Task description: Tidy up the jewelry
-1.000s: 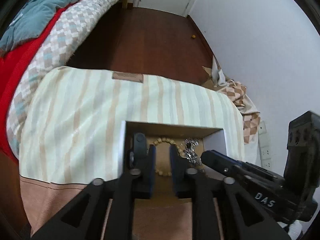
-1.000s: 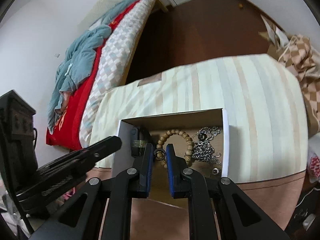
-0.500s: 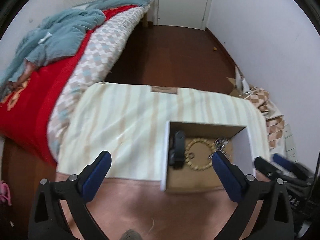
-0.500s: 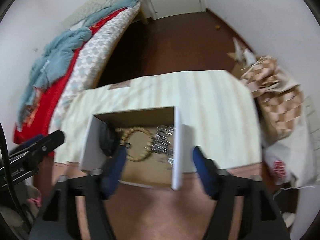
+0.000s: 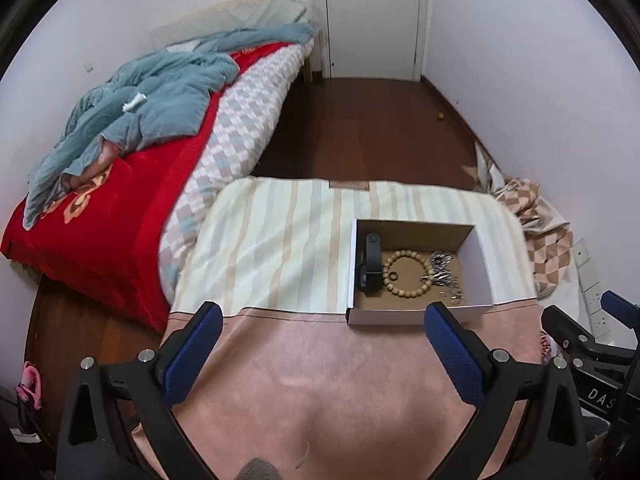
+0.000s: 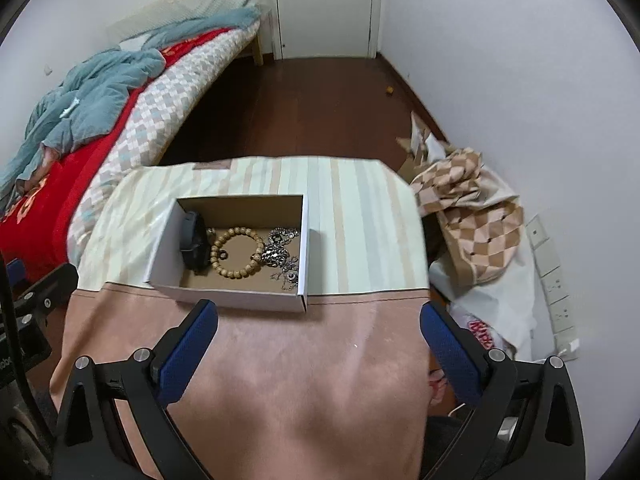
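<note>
An open white cardboard box sits on the cloth-covered table. Inside lie a black watch, a wooden bead bracelet, a small dark ring inside the bracelet loop, and a pile of silver chains. My left gripper is open and empty, pulled back above the near pink cloth. My right gripper is open and empty, just in front of the box.
The table has a striped cloth and a pink cloth. A bed with a red blanket is on the left. A checkered cloth heap lies on the right. A wooden floor and a door lie beyond.
Both grippers have opened wide and pulled up and back from the box. The ring and bracelet now lie free inside the box.
</note>
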A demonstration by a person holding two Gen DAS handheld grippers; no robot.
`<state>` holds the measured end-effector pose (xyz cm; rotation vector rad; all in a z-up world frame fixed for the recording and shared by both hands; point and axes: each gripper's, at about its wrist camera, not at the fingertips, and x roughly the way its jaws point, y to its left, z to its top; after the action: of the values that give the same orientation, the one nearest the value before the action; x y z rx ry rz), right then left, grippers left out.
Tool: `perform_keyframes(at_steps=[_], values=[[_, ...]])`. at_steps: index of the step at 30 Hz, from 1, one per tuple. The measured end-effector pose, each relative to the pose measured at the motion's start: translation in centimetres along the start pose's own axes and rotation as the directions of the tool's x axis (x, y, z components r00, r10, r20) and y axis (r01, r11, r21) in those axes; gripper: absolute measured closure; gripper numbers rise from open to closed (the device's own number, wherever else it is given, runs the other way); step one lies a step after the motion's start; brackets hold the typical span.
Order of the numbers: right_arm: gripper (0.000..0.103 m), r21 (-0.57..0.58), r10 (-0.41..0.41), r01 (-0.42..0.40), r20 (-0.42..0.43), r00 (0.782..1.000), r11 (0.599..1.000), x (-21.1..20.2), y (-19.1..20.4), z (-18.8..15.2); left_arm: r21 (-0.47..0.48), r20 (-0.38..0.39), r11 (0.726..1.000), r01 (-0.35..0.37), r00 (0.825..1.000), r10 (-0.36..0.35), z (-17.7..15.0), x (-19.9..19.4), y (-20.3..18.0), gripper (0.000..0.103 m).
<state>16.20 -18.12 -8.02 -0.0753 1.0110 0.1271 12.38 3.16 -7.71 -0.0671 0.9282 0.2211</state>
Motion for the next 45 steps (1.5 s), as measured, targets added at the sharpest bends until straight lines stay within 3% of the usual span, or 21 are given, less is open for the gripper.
perform_keyframes(at_steps=[12,22,31,45], values=[[0.001,-0.002,-0.011,0.012,0.206,0.978,1.000,-15.5,0.5,-2.5,-0.029,0.128,0.999,0.024,0.992,-0.020,-1.6,-11.9,1.4,0.000],[0.000,-0.015,0.002,0.002,0.299,0.954,1.000,-24.3,0.5,-4.3,-0.039,0.195,0.999,0.019,0.981,-0.011,-2.6,-18.9,2.2,0.000],[0.000,-0.042,0.015,-0.003,0.293,0.956,0.999,-27.2,0.8,-5.4,-0.044,0.173,0.998,0.041,0.984,-0.033,-3.9,-21.1,2.4,0.000],[0.000,-0.030,0.002,0.006,0.240,0.971,1.000,-23.9,0.9,-2.7,-0.037,0.121,0.999,0.036,0.992,-0.031,-2.4,-18.2,1.9,0.000]])
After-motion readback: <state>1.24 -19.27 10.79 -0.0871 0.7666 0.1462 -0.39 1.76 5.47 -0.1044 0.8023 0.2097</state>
